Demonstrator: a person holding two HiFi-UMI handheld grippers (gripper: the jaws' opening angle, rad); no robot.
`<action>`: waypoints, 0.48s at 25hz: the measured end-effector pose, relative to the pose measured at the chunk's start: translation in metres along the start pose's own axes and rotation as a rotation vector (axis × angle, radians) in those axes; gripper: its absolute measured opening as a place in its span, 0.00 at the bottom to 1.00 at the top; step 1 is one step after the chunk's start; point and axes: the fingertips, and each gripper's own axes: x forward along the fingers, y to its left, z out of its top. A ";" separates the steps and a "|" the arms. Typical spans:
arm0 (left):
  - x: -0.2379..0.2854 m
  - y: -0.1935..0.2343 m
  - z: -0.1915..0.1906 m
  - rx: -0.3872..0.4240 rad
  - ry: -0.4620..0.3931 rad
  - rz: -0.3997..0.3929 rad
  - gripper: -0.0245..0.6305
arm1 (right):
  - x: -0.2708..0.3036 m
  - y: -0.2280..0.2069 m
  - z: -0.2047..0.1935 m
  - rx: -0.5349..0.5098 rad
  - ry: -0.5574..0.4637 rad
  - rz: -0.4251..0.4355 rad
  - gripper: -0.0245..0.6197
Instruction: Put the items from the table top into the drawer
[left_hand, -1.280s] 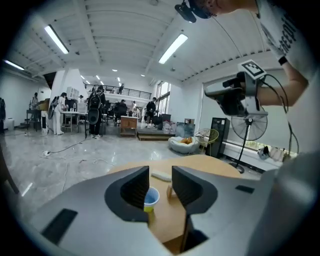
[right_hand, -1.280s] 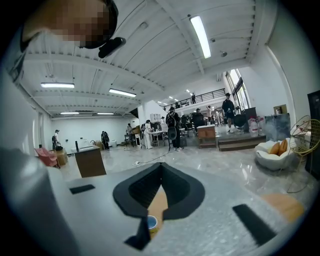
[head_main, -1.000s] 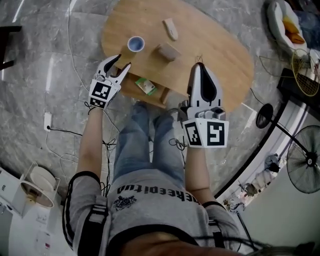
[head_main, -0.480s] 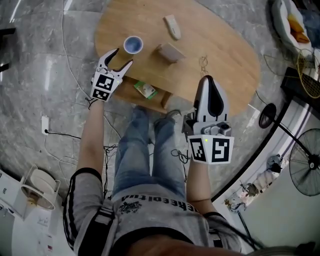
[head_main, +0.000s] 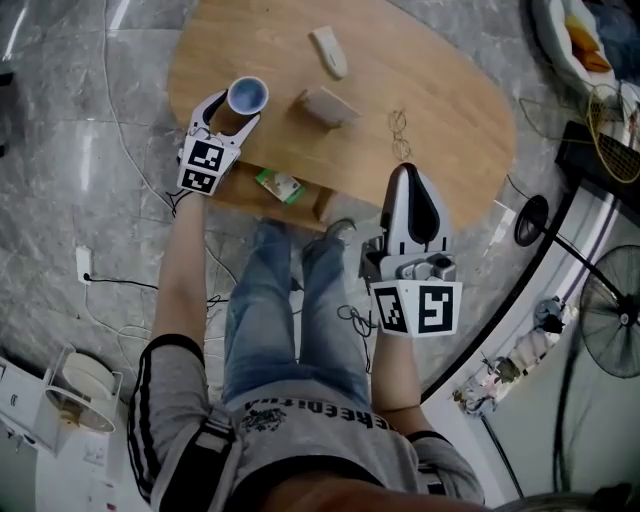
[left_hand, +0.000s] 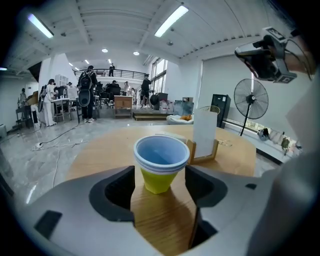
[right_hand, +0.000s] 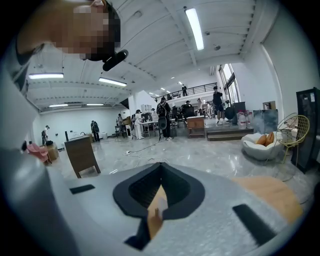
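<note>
A paper cup (head_main: 247, 97), blue inside and yellow outside, stands upright near the left edge of the oval wooden table (head_main: 440, 90). My left gripper (head_main: 230, 115) reaches in from the near side. Its jaws have just been opening and now stand wide on either side of the cup (left_hand: 161, 162), with the pads not pressing on it. In its own view the left gripper (left_hand: 160, 176) sits low over the tabletop. My right gripper (head_main: 405, 178) is shut and empty, hovering at the table's near edge. Its own view shows the right gripper (right_hand: 160, 167) with tips together.
Below the near table edge, an open drawer (head_main: 300, 200) holds a green packet (head_main: 278, 185). A wooden stand with a white card (head_main: 325, 105) sits right of the cup, a white oblong item (head_main: 330, 50) farther back, and thin wire glasses (head_main: 400, 125) to the right. The person's legs are under the drawer.
My left gripper has moved forward and down to the cup, and its jaws have spread from narrow to wide around it. My right gripper has sunk a little toward the table's near edge.
</note>
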 end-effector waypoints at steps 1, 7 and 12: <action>0.003 -0.001 0.001 0.006 -0.001 -0.004 0.47 | 0.000 -0.001 -0.002 0.001 0.003 -0.001 0.05; 0.014 -0.002 0.010 0.040 -0.004 -0.008 0.47 | 0.004 0.001 -0.007 0.003 0.016 0.004 0.05; 0.009 -0.002 0.015 0.049 -0.029 -0.011 0.47 | 0.008 0.006 -0.010 0.003 0.019 0.024 0.05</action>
